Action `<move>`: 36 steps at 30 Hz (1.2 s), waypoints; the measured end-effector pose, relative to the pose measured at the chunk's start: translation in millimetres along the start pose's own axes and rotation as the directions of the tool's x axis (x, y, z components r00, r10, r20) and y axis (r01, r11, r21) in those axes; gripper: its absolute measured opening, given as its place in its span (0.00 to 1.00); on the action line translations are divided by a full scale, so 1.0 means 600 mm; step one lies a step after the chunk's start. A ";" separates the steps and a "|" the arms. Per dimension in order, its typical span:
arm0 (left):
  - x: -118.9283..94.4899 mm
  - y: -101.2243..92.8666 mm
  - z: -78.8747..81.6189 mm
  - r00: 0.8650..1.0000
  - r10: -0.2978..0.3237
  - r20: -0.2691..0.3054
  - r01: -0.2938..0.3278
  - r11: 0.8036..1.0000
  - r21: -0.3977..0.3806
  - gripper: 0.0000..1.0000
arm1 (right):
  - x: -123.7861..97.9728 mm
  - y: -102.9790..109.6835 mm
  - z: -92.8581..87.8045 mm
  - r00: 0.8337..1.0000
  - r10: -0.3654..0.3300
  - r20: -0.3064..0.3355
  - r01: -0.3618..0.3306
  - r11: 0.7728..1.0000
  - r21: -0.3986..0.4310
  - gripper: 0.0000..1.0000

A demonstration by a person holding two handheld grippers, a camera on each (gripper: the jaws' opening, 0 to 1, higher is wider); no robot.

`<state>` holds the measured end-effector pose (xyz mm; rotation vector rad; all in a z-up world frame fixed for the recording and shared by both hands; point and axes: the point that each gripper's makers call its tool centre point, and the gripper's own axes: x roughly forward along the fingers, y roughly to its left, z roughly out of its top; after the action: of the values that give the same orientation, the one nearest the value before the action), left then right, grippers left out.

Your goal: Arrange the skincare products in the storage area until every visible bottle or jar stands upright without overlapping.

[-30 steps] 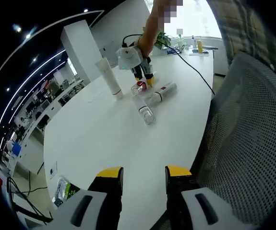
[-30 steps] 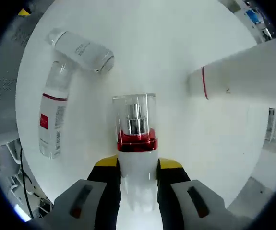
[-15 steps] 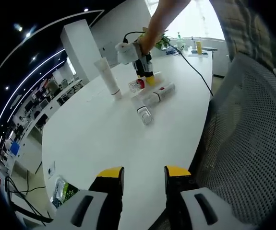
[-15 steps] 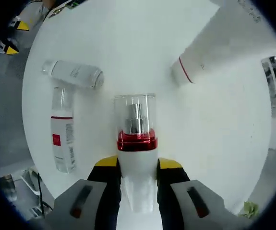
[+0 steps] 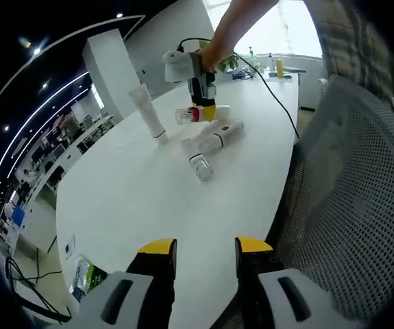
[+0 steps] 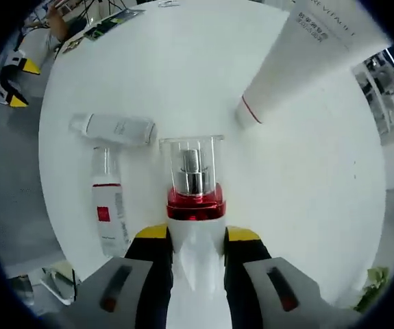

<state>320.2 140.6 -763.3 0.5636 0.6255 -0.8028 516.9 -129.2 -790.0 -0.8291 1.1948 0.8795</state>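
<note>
Two bottles lie on their sides on the white desk (image 5: 135, 199), touching end to side: a white bottle with a red label (image 6: 109, 218) and a plain white bottle (image 6: 118, 127). In the left gripper view they sit near the middle of the desk, closer to its edge by the mesh chair (image 5: 347, 185).

A white tube (image 6: 299, 51) stands upright on its cap just beyond them, toward the far side of the desk.

The right gripper (image 6: 190, 240) is clamped on a pump bottle (image 6: 194, 205), which has a white body, a shiny red collar and a clear cap over a silver pump. In the left gripper view this bottle is held lying level above the desk, between the tube and the two fallen bottles, clear of the surface.

The left gripper (image 5: 200, 248) hovers near the desk's near edge, well apart from the bottles, with its yellow-tipped jaws parted and nothing between them.
</note>
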 end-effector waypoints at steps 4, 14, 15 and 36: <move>0.000 -0.001 0.004 1.000 -0.003 0.012 0.003 1.000 0.005 0.35 | -0.011 0.002 -0.002 1.000 -0.012 0.011 0.012 1.000 0.024 0.25; 0.000 -0.002 0.005 1.000 -0.004 0.017 0.004 1.000 0.011 0.35 | -0.031 0.008 0.012 0.997 -0.049 0.061 0.044 0.996 0.078 0.24; 0.000 -0.002 0.005 1.000 -0.004 0.016 0.004 1.000 0.012 0.35 | -0.033 0.008 0.014 0.996 -0.052 0.068 0.046 0.995 0.084 0.24; -0.002 0.000 0.012 0.999 0.002 0.039 -0.002 1.000 0.014 0.34 | -0.081 0.013 0.061 0.969 -0.121 0.214 0.072 0.972 0.223 0.25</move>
<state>321.9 136.4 -757.3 0.5605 0.5840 -0.8150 518.2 -99.0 -736.7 -0.5897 1.0187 0.7292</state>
